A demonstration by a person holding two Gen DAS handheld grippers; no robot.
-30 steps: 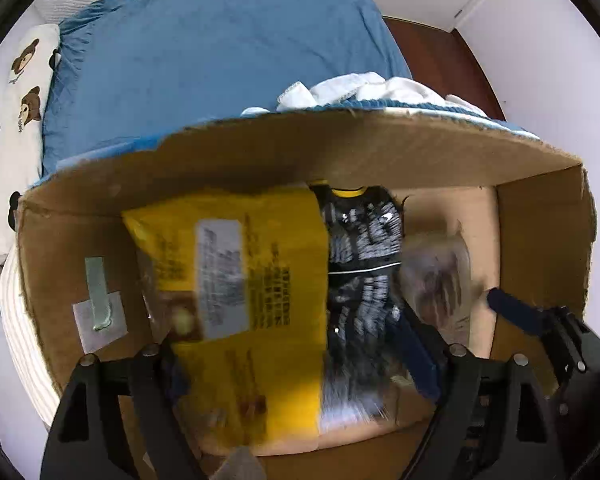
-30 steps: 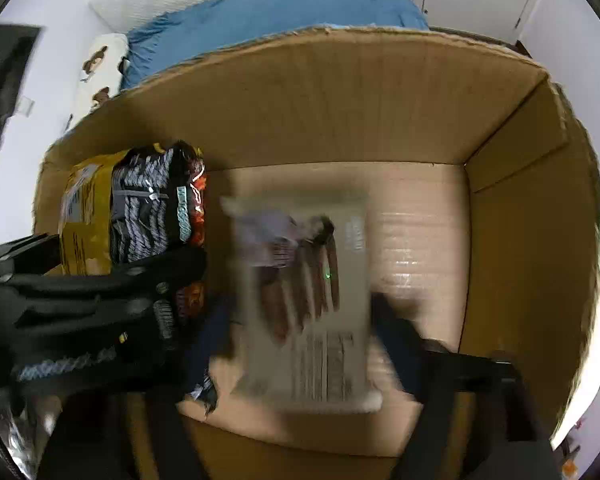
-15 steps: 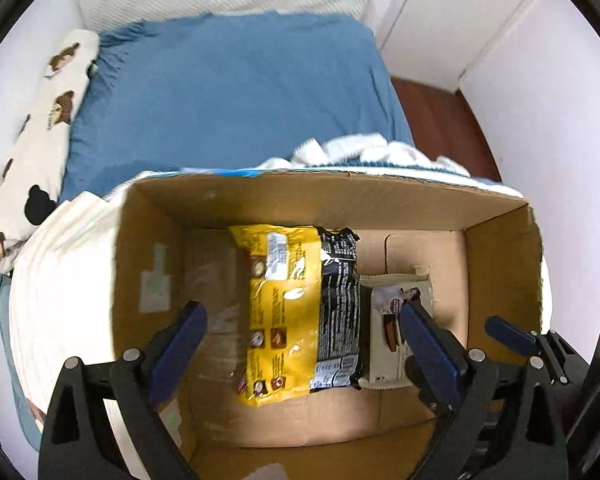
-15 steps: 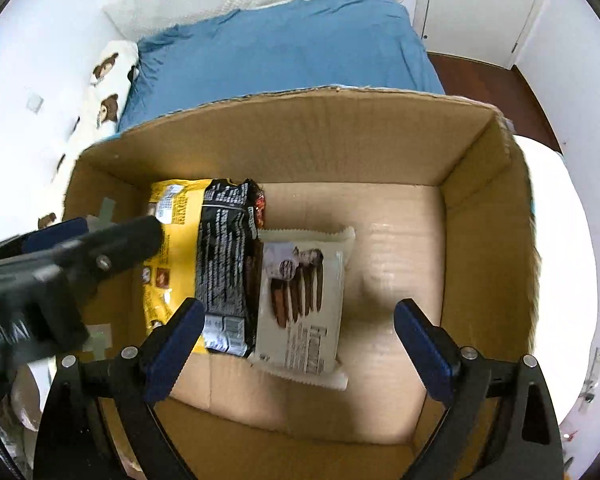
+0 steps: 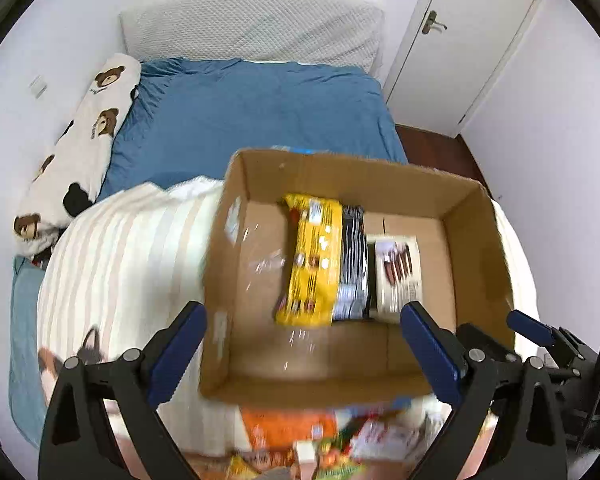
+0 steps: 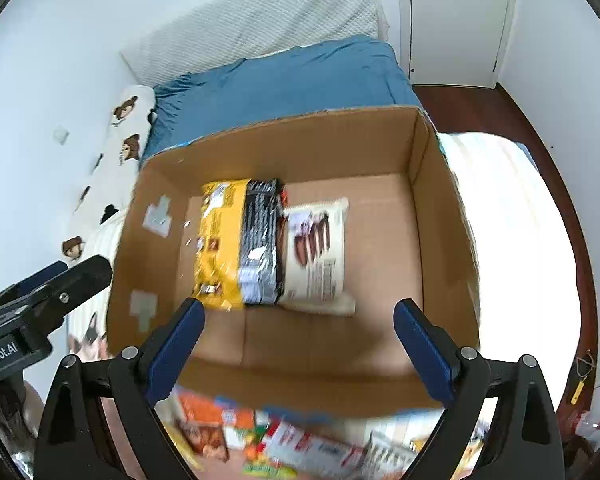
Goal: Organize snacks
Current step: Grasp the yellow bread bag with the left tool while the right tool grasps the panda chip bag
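An open cardboard box [image 5: 476, 240] [image 6: 436, 216] lies on the bed. Inside it, side by side, lie a yellow snack bag [image 5: 312, 264] [image 6: 220, 240], a black snack bag [image 5: 352, 264] [image 6: 262, 240] and a white cookie pack [image 5: 398, 276] [image 6: 316, 248]. My left gripper [image 5: 300, 324] hangs open above the box's near left part, nothing between its fingers. My right gripper [image 6: 298, 320] is open above the box's near side, also empty. Several loose snack packs [image 5: 324, 436] [image 6: 300, 440] lie blurred in front of the box.
The box sits on a white striped blanket [image 5: 112, 272] over a blue bed sheet [image 5: 252, 112]. A bear-print pillow [image 5: 76, 152] lies along the left wall. A white door [image 5: 460, 40] and dark wood floor [image 6: 512, 120] are at the right.
Both grippers let go of their packs, opened and rose up and back out of the box. The yellow, black and white packs now lie in the box, and loose snacks show below.
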